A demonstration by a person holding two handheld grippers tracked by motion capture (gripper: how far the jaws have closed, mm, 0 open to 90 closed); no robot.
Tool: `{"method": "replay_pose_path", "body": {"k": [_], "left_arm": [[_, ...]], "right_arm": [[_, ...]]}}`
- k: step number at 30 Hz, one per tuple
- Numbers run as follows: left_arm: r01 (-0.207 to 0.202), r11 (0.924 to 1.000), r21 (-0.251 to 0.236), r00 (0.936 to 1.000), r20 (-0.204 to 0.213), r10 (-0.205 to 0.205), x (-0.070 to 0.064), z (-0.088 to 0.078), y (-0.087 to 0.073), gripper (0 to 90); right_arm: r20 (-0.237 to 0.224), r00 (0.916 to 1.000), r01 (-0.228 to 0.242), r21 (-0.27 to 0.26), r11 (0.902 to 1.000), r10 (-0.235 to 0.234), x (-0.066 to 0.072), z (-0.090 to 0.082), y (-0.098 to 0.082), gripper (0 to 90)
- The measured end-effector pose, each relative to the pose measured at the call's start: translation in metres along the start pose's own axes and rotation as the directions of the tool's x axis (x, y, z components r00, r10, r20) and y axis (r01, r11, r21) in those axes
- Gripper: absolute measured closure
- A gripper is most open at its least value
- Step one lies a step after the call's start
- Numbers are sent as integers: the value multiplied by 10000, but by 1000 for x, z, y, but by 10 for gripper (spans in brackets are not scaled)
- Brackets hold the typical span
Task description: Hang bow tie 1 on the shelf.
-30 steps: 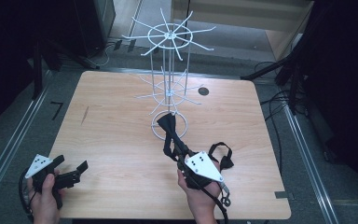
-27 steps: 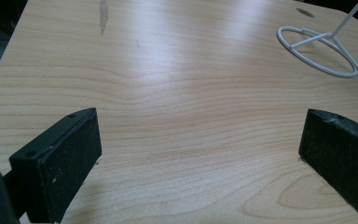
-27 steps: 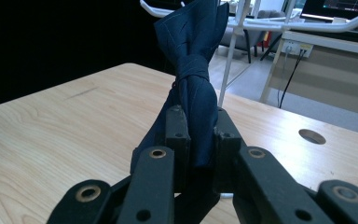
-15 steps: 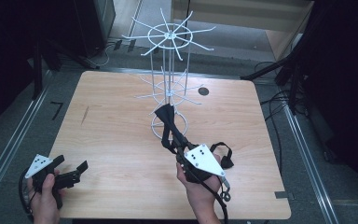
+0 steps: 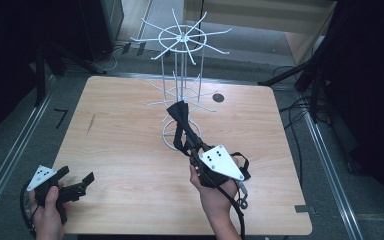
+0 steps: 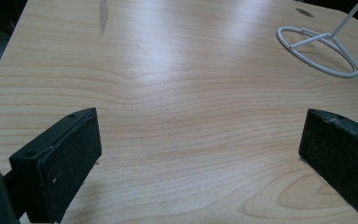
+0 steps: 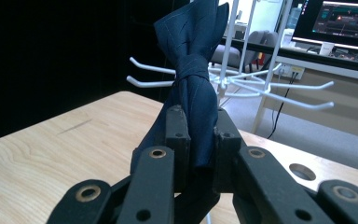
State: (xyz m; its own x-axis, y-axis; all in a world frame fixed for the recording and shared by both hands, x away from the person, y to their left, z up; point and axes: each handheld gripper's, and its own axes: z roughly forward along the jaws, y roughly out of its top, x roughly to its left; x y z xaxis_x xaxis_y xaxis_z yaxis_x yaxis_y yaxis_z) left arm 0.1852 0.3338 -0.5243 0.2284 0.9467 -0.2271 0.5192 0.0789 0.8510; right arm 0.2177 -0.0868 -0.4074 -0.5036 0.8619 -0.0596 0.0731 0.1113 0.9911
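Observation:
A dark navy bow tie (image 7: pixel 193 70) stands upright between the jaws of my right gripper (image 7: pixel 196 130), which is shut on its lower half. From above, the bow tie (image 5: pixel 180 116) is held above the table just in front of the white wire rack (image 5: pixel 180 75), and the right gripper (image 5: pixel 192 140) points toward the rack's ring base (image 5: pixel 172 134). The rack's hooked arms (image 7: pixel 270 91) spread behind the tie. My left gripper (image 5: pixel 75 179) rests at the table's near left corner, its jaws wide apart over bare wood (image 6: pixel 200 154).
The wooden table (image 5: pixel 120 145) has a dark round hole (image 5: pixel 218 98) behind the rack and a dark streak (image 5: pixel 90 123) on its left side. The rack's ring base (image 6: pixel 319 51) lies far ahead of the left gripper. Cables and dark stands surround the table.
My right gripper has risen with the bow tie and moved a little closer to the rack. The left gripper has stayed in place.

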Motion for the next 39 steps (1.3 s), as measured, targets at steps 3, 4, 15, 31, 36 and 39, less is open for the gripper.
{"method": "replay_pose_path", "body": {"k": [3,4,15,31,36,39], "left_arm": [[-8,10000,-29,10000,-19,8,0,0,0,0],[-8,10000,-29,10000,-19,8,0,0,0,0],[-13,10000,-24,10000,-20,13,0,0,0,0],[-21,10000,-5,10000,-26,21,-1,0,0,0],[-21,10000,-35,10000,-32,21,-1,0,0,0],[-5,10000,-3,10000,-30,5,-1,0,0,0]], "right_arm": [[36,10000,-18,-92,10000,18,-2,1,5,820],[36,10000,-18,-92,10000,18,-2,1,5,820],[104,9993,-365,-22,9993,366,-16,6,11,819],[-168,9870,-1586,565,9857,1597,-36,15,-2,817],[-125,9840,-1759,856,9807,1776,-37,23,-11,816],[-110,9865,-1617,991,9819,1636,-34,28,-14,812]]}}
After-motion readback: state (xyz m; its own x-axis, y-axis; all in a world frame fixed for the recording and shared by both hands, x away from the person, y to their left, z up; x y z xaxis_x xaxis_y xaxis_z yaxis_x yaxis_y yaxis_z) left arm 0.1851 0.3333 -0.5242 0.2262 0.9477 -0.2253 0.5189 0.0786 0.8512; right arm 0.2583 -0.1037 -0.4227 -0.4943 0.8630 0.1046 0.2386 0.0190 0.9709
